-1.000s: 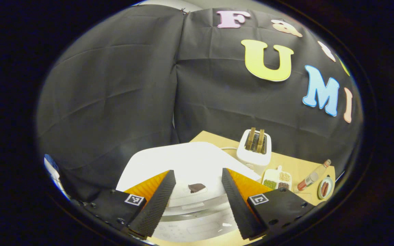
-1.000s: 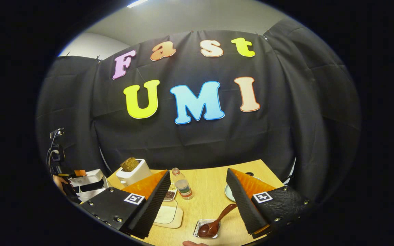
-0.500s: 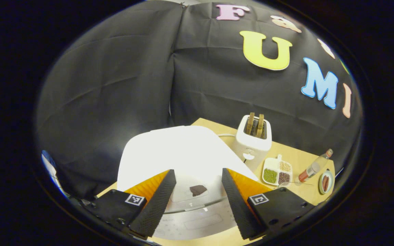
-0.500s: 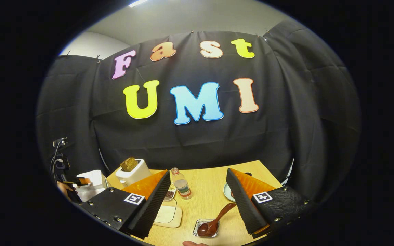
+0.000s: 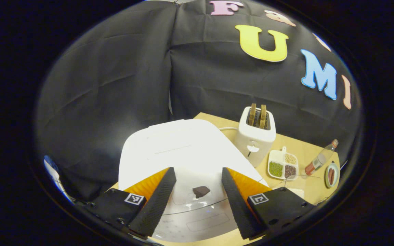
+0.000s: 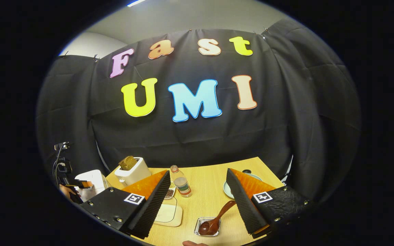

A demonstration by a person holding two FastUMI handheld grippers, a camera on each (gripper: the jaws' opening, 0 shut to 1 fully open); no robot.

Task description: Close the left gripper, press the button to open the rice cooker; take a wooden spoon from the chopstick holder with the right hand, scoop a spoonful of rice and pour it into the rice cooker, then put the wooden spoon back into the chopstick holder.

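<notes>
Left gripper view: rice cooker (image 5: 183,150) between spread jaws.

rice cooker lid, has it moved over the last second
Yes. In the left gripper view the white rice cooker lid has swung up and back: its top edge now reaches higher beside the toaster, baring more of the rim below.

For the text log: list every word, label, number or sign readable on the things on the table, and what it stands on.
No text reads clearly on any of them.
Bottle label: too small to read.
Rice cooker front panel: blurred, unreadable.
Toaster: no letters to make out.
Coded squares on the left tongs and right tongs: patterns, not words.
</notes>
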